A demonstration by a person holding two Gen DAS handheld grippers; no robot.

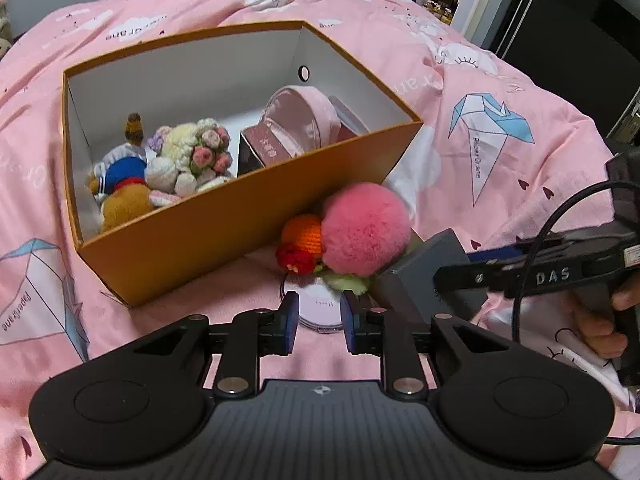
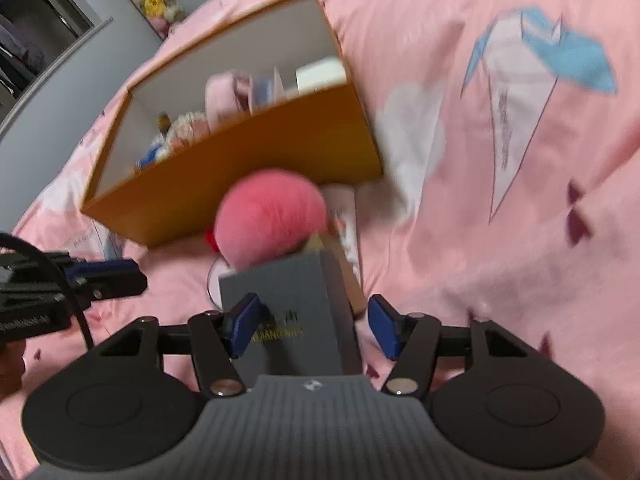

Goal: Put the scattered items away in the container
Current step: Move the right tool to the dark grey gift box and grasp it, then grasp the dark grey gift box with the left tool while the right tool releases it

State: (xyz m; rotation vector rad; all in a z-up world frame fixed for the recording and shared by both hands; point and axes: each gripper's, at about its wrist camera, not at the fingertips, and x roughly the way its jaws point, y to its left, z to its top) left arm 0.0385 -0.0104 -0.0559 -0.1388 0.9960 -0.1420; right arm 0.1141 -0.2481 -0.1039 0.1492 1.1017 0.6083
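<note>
An orange cardboard box (image 1: 240, 216) lies open on the bed, with plush toys, a crocheted bouquet (image 1: 196, 152) and a pink pouch (image 1: 300, 120) inside. In front of it sit a pink pompom (image 1: 364, 228), an orange crocheted ball (image 1: 304, 236) and a red crocheted flower (image 1: 296, 260). My left gripper (image 1: 320, 316) is open by a narrow gap just above a round white compact (image 1: 320, 312), its pads clear of it. My right gripper (image 2: 316, 324) is open wide around a grey carton (image 2: 288, 312), which stands next to the pompom (image 2: 268, 220); its right pad is clear of the carton.
A pink duvet (image 1: 500, 92) printed with paper cranes covers the whole bed. A pale printed carton (image 2: 346, 220) lies behind the pompom by the box's corner. A person's hand (image 1: 600, 328) holds the right gripper. A dark doorway is at the far right.
</note>
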